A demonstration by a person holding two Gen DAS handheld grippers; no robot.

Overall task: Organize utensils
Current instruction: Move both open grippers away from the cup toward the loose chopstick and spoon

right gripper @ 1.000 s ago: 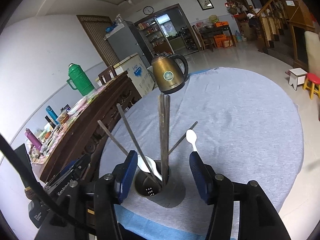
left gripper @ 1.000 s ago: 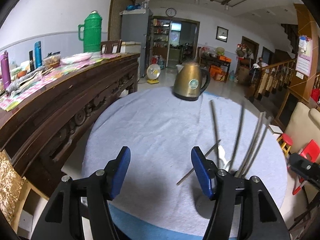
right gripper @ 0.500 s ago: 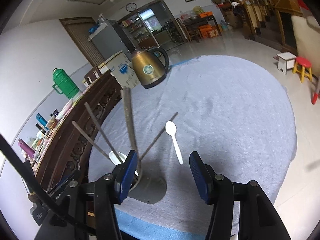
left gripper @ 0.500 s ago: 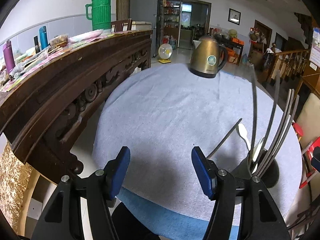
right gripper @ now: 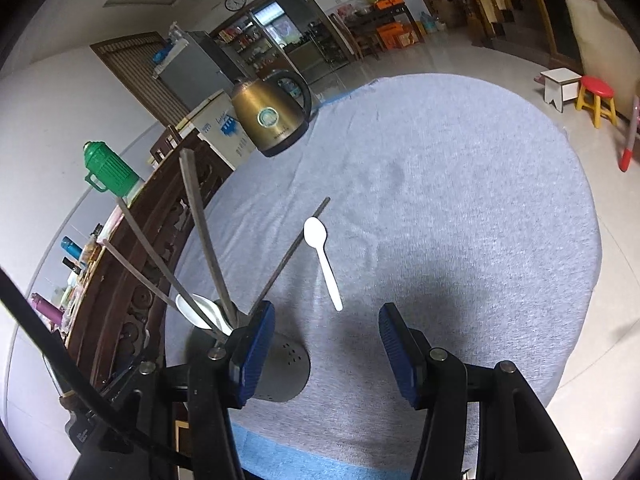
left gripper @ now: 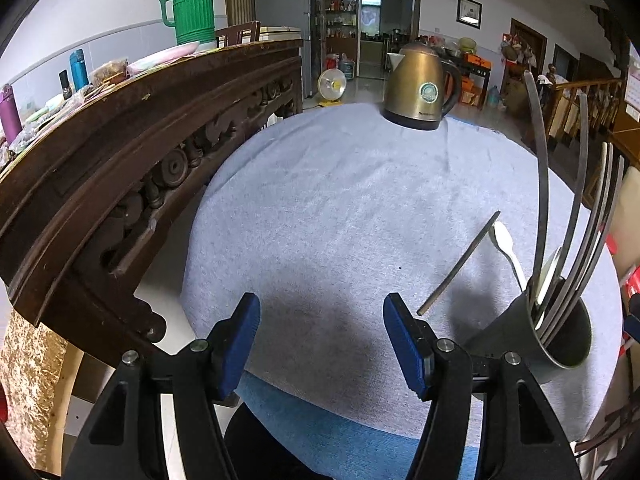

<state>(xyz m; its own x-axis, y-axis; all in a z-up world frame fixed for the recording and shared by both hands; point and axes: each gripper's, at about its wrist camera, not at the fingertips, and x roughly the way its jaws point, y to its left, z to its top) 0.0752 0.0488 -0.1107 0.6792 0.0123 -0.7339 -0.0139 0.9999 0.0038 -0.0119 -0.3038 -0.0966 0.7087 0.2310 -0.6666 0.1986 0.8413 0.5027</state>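
A dark metal utensil cup [left gripper: 560,332] [right gripper: 276,364] stands near the front edge of the round table, with several chopsticks [left gripper: 576,216] [right gripper: 200,224] and a white spoon [right gripper: 200,312] in it. On the cloth beyond it lie one loose chopstick [left gripper: 460,262] [right gripper: 296,246] and a white plastic spoon [left gripper: 506,246] [right gripper: 322,258]. My left gripper [left gripper: 320,340] hangs open over bare cloth, left of the cup. My right gripper [right gripper: 326,344] is open too, just short of the loose spoon's handle, with the cup at its left finger. Neither holds anything.
A bronze kettle [left gripper: 420,88] [right gripper: 270,114] stands at the far side of the grey-clothed table [left gripper: 340,208]. A carved dark wooden sideboard [left gripper: 120,152] runs along the left, carrying a green thermos [left gripper: 192,6] and bottles. Stools [right gripper: 596,96] stand on the floor at right.
Both grippers have come down and tipped toward the table. The cup has slid from between the right fingers to their left, and the loose spoon now lies ahead of them. Jaw widths are unchanged.
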